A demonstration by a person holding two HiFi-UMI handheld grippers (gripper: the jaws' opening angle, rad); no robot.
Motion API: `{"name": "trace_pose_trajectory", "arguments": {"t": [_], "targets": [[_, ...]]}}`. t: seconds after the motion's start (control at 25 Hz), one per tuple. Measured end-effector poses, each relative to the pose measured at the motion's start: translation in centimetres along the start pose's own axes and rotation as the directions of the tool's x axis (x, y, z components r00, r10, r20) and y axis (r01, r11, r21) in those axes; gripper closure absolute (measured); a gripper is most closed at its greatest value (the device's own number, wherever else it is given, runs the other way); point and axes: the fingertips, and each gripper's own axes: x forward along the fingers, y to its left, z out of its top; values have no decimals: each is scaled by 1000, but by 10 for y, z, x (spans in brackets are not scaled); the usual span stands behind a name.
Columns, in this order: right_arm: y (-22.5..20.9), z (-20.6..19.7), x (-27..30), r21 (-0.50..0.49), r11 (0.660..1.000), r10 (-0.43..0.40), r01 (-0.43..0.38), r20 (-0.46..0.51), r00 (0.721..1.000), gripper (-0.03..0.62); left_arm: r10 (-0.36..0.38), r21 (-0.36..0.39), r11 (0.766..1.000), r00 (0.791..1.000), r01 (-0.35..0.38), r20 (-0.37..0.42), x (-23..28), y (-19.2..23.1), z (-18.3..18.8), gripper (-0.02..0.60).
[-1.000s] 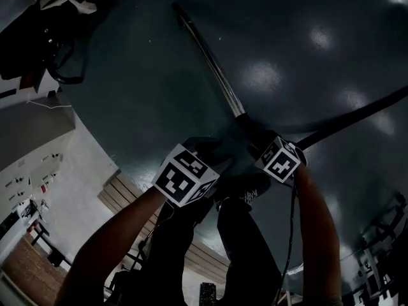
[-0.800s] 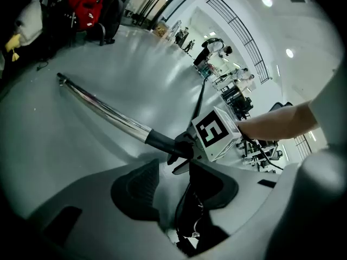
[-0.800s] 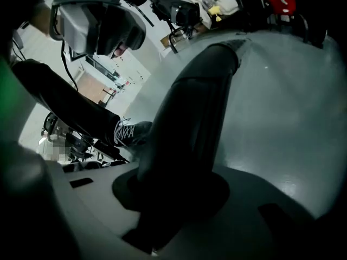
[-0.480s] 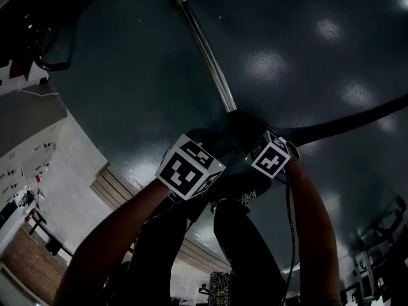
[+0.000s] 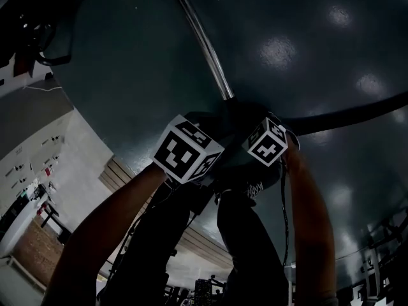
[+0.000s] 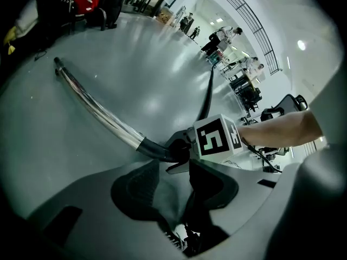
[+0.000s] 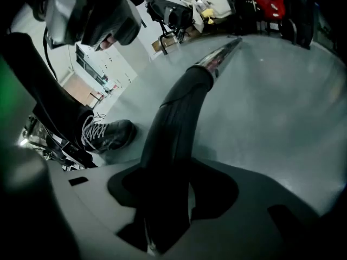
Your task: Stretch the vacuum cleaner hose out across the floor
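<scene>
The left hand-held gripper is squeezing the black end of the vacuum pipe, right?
No, it is the right hand-held gripper squeezing the black end of the vacuum pipe. The right gripper view shows it clamped between the jaws; the left hand-held gripper holds nothing.

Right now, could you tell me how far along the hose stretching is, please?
Done: the hose already runs in a long line over the floor. In hand: the right gripper grips the black handle by the metal tube; the left gripper is empty. Left: probably setting it down; the hose's far end is out of view.
</scene>
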Motion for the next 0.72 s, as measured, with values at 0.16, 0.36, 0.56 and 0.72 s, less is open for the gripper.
{"name": "trace_pose_trajectory", "arguments": {"t": [0.16,0.36,0.56,0.72], "targets": [[0,0,-1,38,998,51,-53,40,998,398,16,-3,1000,1000,-16,-24,9,0,-3,399],[-5,3,-10,18,1000,-2,0,84,996,398,33,13,999,998,-33,-51,12,-2,-6,400],[-9,6,-27,-4,996,-86,87,109,990,398,23,28,999,998,-21,-63,4,-11,6,400],[-6,0,-34,13,990,-141,140,85,986,398,7,50,999,998,-4,-57,-3,-29,18,400]]}}
